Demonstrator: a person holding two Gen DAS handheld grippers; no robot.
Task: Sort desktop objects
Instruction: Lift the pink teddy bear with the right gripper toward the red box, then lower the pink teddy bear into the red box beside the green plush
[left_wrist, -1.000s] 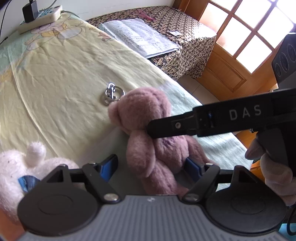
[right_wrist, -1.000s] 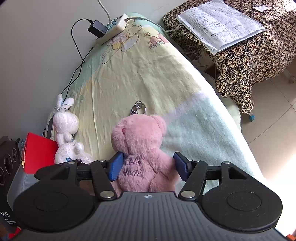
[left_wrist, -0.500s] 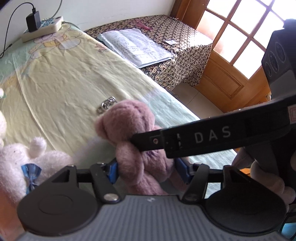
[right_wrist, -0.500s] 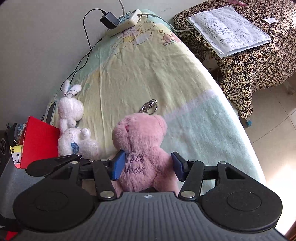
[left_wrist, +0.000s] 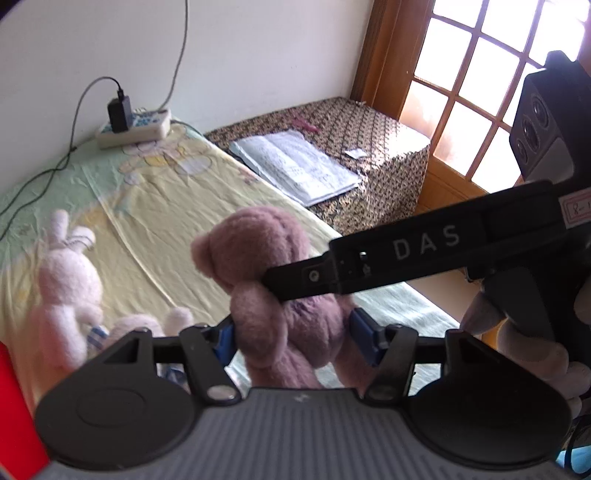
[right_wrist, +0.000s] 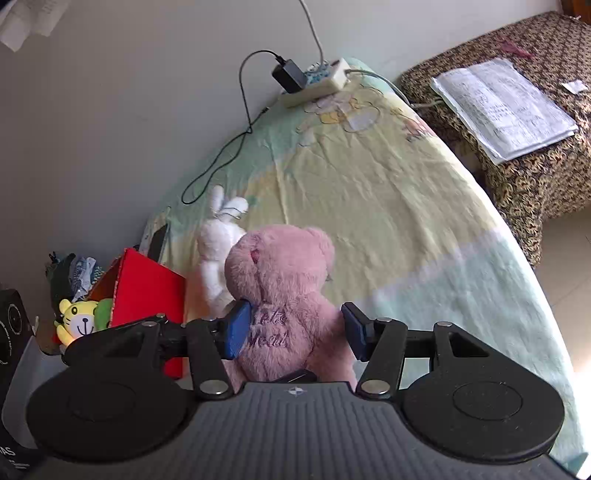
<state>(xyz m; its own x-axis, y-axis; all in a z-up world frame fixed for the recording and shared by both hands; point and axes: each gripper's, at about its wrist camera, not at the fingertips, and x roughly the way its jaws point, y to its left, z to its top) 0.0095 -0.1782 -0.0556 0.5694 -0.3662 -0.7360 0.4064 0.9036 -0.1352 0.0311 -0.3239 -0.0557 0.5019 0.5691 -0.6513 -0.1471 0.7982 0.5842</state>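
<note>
Pink plush bear (right_wrist: 280, 295) clamped between both tongs, left (left_wrist: 291, 338) and right (right_wrist: 293, 330), lifted off the yellow sheet (right_wrist: 369, 192). Close beside a white rabbit (right_wrist: 218, 258) and red box (right_wrist: 147, 284); open bed toward the far edge.

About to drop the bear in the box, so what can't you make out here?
- Pink bear's legs: right wrist view, behind the right gripper.
- Red box inside: right wrist view, mostly behind its own wall.
- White rabbit: left wrist view, blurred, lower body behind the left gripper.

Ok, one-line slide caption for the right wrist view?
Both grippers clamp the pink teddy bear above the bedsheet, red box alongside.
</note>
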